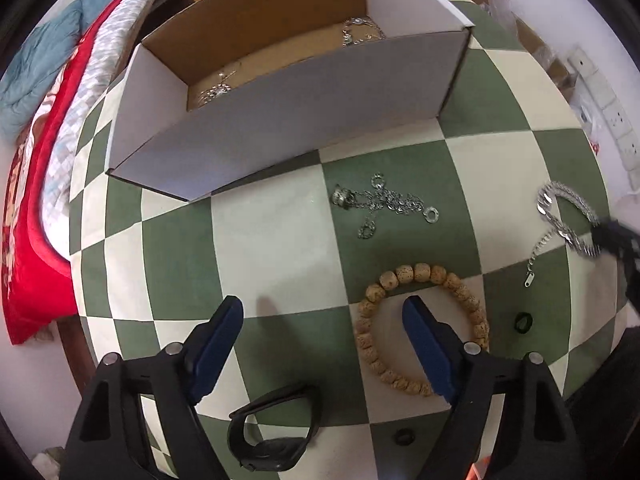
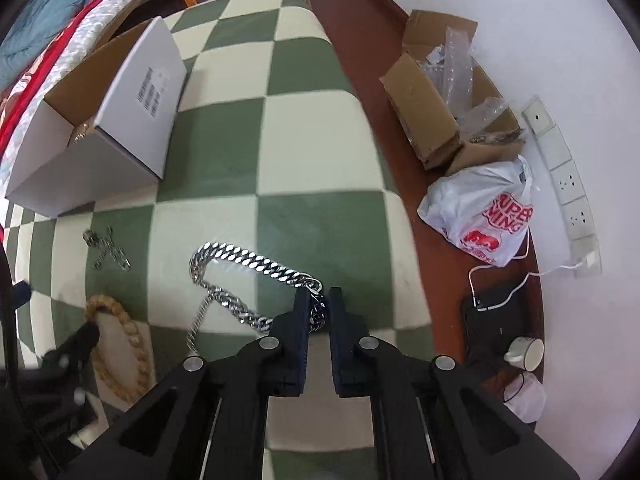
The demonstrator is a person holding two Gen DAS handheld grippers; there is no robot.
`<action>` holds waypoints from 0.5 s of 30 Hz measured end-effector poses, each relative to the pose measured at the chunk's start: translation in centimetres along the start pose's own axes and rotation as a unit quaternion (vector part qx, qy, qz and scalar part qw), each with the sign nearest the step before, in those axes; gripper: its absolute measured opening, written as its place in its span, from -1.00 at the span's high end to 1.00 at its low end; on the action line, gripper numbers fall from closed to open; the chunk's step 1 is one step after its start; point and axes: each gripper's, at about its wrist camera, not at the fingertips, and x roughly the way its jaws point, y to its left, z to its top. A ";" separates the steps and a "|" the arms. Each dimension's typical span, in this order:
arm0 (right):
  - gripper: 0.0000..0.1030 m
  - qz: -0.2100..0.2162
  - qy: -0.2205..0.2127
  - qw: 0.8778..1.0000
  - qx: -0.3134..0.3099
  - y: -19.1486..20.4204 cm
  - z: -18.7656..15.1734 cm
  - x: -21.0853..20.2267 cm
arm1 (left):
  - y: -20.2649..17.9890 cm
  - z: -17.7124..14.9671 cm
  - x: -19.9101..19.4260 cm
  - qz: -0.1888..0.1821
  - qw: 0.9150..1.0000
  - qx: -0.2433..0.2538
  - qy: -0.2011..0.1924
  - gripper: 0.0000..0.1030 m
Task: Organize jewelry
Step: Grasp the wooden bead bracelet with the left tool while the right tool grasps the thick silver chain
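Pinching the silver curb chain (image 2: pixel 256 268) at its near end on the checkered cloth (image 2: pixel 312 140), my right gripper (image 2: pixel 320 312) readies a lift toward the white box (image 2: pixel 100 140), while my left gripper (image 1: pixel 324 320) hangs wide open, empty, over the beaded bracelet (image 1: pixel 420 320).

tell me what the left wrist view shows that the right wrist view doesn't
Only the left wrist view shows the black watch between the open left gripper, two small dark rings on the checkered cloth, and the jewelry inside the box.

Only the right wrist view shows the right gripper shut on the thick silver chain, plus the floor clutter: a plastic bag, an open carton and a mug.

Both show the white box, the beaded bracelet, the thin tangled chain and the thick silver chain.
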 end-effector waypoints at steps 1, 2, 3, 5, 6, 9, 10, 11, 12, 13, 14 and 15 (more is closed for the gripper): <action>0.82 0.000 0.003 1.000 0.000 -0.2 -0.3 0.0 | 0.1 0.0 0.0 -0.007 1.000 -0.004 -0.001 -0.54; 0.82 0.000 0.008 1.000 0.000 -0.6 -0.6 -0.1 | 0.3 -0.1 0.0 -0.016 1.000 -0.008 -0.002 -0.49; 0.82 0.002 0.013 1.000 0.002 -0.9 -1.0 -0.3 | 0.5 -0.2 0.0 -0.031 0.999 -0.014 -0.004 -0.29; 0.82 0.007 0.020 1.000 0.005 -1.4 -1.8 -0.5 | 0.8 -0.3 -0.2 -0.051 0.998 -0.022 -0.009 0.24; 0.82 0.009 0.022 1.000 0.008 -1.7 -2.2 -0.6 | 0.8 -0.3 -0.3 -0.052 0.998 -0.021 -0.008 0.73; 0.81 0.017 0.023 0.999 0.015 -1.9 -2.8 -0.8 | 1.3 -0.4 -0.4 -0.028 0.999 -0.024 -0.014 0.88; 0.80 0.020 0.022 0.999 0.019 -2.0 -2.9 -0.8 | 1.7 -0.4 -0.3 -0.026 0.999 -0.031 -0.014 0.88; 0.79 0.023 0.022 0.999 0.025 -2.1 -2.9 -0.8 | 2.3 -0.4 -0.3 -0.027 0.999 -0.039 -0.014 0.88; 0.72 0.026 0.023 0.999 0.029 -2.1 -2.8 -0.7 | 2.8 -0.4 -0.2 -0.028 0.998 -0.047 -0.014 0.88; 0.69 0.030 0.025 0.999 0.033 -2.0 -2.8 -0.8 | 3.1 -0.4 -0.2 -0.029 0.998 -0.053 -0.014 0.88; 0.55 0.030 0.025 0.999 0.033 -2.0 -2.7 -0.7 | 3.4 -0.5 -0.1 -0.031 0.998 -0.059 -0.013 0.88; 0.42 0.026 0.024 0.999 0.035 -2.1 -2.6 -0.7 | 3.7 -0.5 0.0 -0.032 0.997 -0.065 -0.012 0.88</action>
